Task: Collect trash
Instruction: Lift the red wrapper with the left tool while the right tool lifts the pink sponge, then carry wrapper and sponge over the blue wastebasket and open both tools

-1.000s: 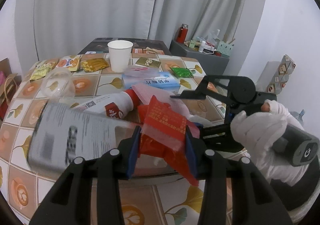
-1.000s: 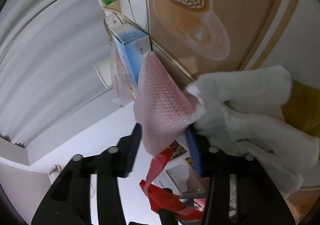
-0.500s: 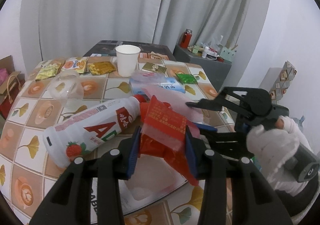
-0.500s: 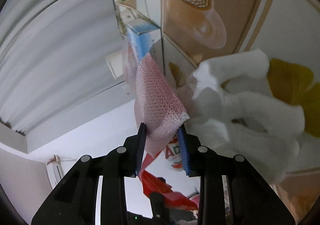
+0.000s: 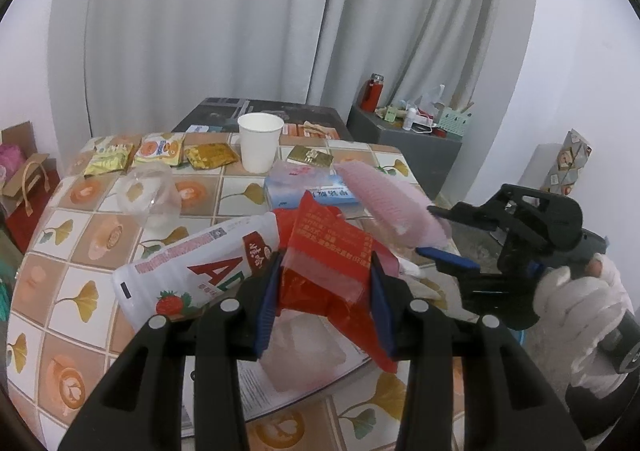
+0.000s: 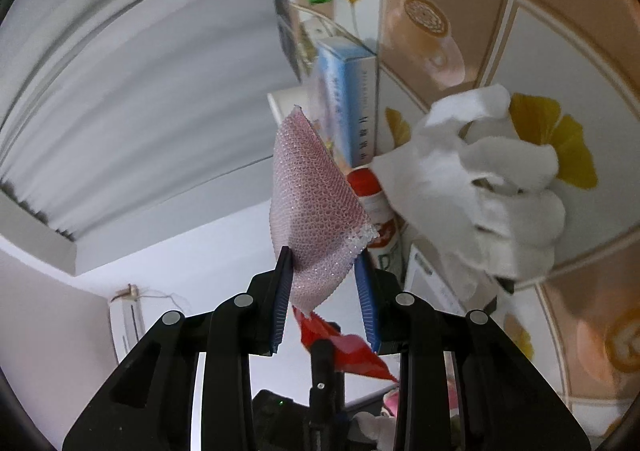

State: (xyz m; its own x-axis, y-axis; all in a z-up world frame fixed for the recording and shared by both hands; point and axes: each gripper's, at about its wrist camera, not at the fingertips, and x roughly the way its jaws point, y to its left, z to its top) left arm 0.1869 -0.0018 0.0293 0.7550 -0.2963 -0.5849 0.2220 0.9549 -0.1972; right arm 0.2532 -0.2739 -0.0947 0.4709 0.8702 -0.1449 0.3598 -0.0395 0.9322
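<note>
We're only getting started here: left gripper point(image 5: 324, 291) fingers are clamping the red wrapper point(image 5: 326, 251), right gripper point(image 6: 325, 291) fingers are pinching the pink foam sheet point(image 6: 316, 211), while bottle point(image 5: 192, 271), paper cup point(image 5: 259, 147) and snack packets point(image 5: 160, 149) are still littering the tabletop point(image 5: 52, 291).

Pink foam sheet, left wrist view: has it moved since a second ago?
Yes. The pink foam sheet, in the right tool, has risen off the blue box.

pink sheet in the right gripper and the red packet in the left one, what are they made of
The pink dimpled sheet looks like soft foam or bubble-type plastic padding: translucent, covered in tiny cells, ragged at one corner. The red printed packet looks like thin glossy plastic film: it creases sharply, shines, and has a clear sealed strip.
</note>
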